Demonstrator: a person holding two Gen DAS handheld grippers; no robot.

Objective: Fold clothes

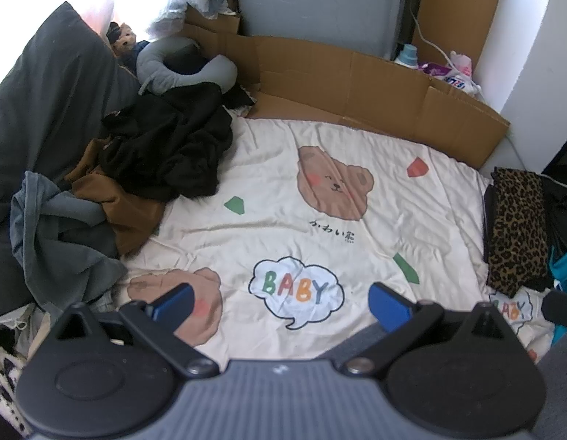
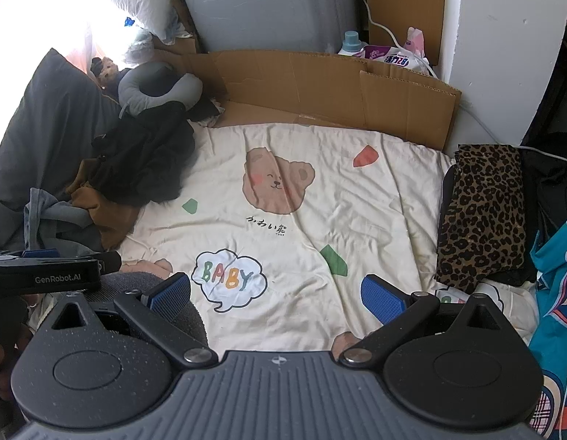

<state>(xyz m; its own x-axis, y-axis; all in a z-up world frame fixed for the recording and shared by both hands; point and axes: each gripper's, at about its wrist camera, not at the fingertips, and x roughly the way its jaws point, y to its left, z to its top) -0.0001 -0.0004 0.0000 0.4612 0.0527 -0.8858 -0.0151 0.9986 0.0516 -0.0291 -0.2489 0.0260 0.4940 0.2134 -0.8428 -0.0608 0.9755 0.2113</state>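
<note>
Over the bear-print blanket [image 1: 356,256], both the left gripper [image 1: 279,302] and right gripper [image 2: 276,289] hang spread and empty, so reach far left and pinch one edge of the black garment [image 1: 173,146].

Cream bear-print quilt [image 1: 356,242] spread flat, "BABY" bubble [image 1: 296,289] printed near front edge. Flattened cardboard [image 1: 356,84] standing along far side. Grey neck pillow [image 1: 180,69] at far left, small plush toy [image 1: 122,36] just behind. Detergent bottle [image 2: 351,42] and white cable [image 2: 378,25] behind cardboard.
</note>
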